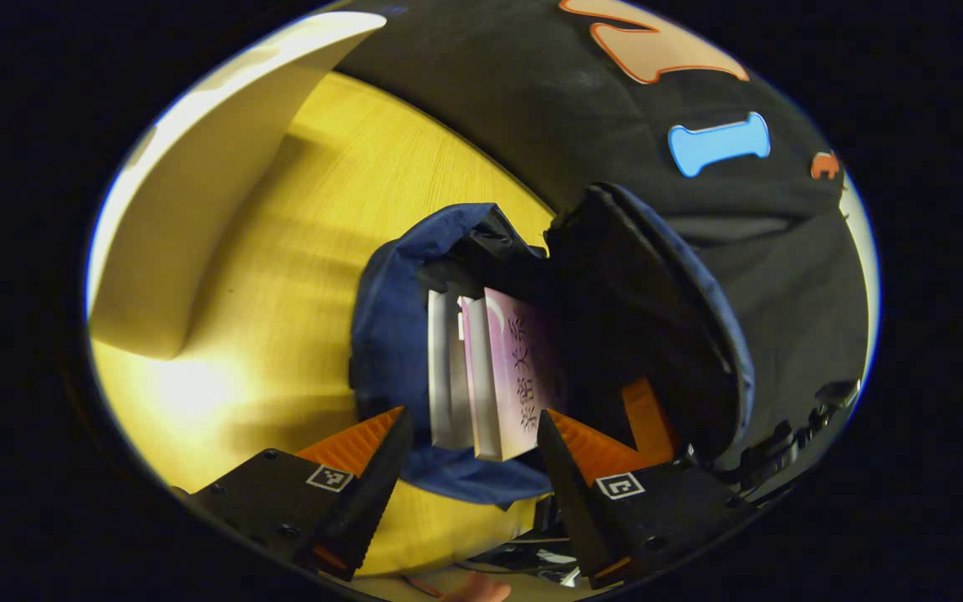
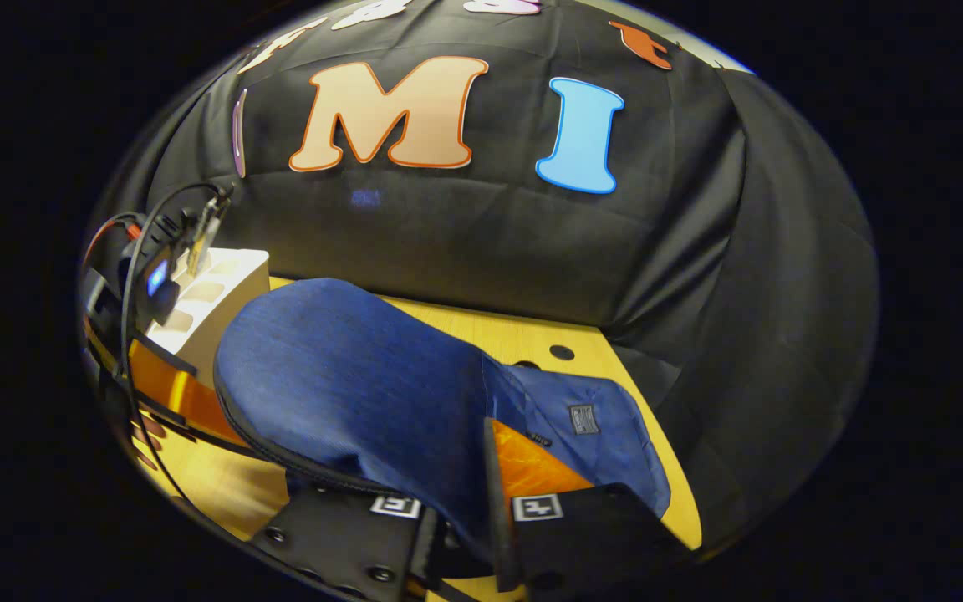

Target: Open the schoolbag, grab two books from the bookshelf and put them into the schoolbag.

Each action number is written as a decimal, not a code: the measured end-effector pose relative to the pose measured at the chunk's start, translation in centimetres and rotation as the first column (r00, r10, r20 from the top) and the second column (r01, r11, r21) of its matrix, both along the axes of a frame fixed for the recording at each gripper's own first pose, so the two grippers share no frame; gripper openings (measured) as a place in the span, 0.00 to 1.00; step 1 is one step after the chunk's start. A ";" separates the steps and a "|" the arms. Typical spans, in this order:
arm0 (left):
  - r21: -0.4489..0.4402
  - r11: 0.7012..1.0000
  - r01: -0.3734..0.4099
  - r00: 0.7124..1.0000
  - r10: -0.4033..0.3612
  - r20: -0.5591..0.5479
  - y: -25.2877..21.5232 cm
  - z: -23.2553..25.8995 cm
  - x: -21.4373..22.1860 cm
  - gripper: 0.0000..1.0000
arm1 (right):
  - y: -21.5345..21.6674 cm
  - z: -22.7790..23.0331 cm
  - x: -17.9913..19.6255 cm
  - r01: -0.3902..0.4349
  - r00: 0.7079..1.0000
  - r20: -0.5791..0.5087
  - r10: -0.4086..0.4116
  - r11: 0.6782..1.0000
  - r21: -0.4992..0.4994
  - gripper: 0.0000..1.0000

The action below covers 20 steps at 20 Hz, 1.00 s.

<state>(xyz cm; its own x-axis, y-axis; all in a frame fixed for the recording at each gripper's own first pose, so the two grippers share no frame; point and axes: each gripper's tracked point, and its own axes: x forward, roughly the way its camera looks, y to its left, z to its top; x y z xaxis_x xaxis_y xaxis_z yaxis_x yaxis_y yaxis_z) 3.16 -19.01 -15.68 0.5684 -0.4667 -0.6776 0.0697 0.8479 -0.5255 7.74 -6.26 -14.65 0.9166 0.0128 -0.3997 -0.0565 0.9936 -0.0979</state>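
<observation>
While left gripper jaws spread by books; right gripper pinching schoolbag flap.

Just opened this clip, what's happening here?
A person is packing a blue schoolbag on a yellow table. The left tongs sit open around two books standing in the bag's mouth. The right tongs grip the bag's flap, holding it open.
</observation>
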 end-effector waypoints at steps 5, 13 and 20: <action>0.137 0.990 0.028 0.995 -0.041 0.094 1.3 3.8 -3.8 0.89 | 1.3 -0.5 -3.5 0.002 1.000 -0.016 -0.001 0.998 0.069 0.54; 0.402 0.907 -0.124 0.936 -0.028 0.350 7.6 11.2 -3.3 0.89 | 3.7 6.3 -6.7 -0.102 0.989 0.125 0.083 0.983 0.155 0.88; 0.501 0.777 -0.382 0.804 0.012 0.594 13.5 19.3 -2.3 0.89 | 2.6 17.6 -6.2 -0.122 0.925 0.378 0.032 0.968 0.217 0.94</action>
<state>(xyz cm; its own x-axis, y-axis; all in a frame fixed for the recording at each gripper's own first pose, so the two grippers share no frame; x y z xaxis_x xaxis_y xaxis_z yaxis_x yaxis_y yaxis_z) 0.91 -5.48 3.58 0.9437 0.0715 -0.3229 -0.0287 0.9904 0.1354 1.58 -3.62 2.92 0.9901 0.1403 -0.0103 -0.1385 0.9847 0.1062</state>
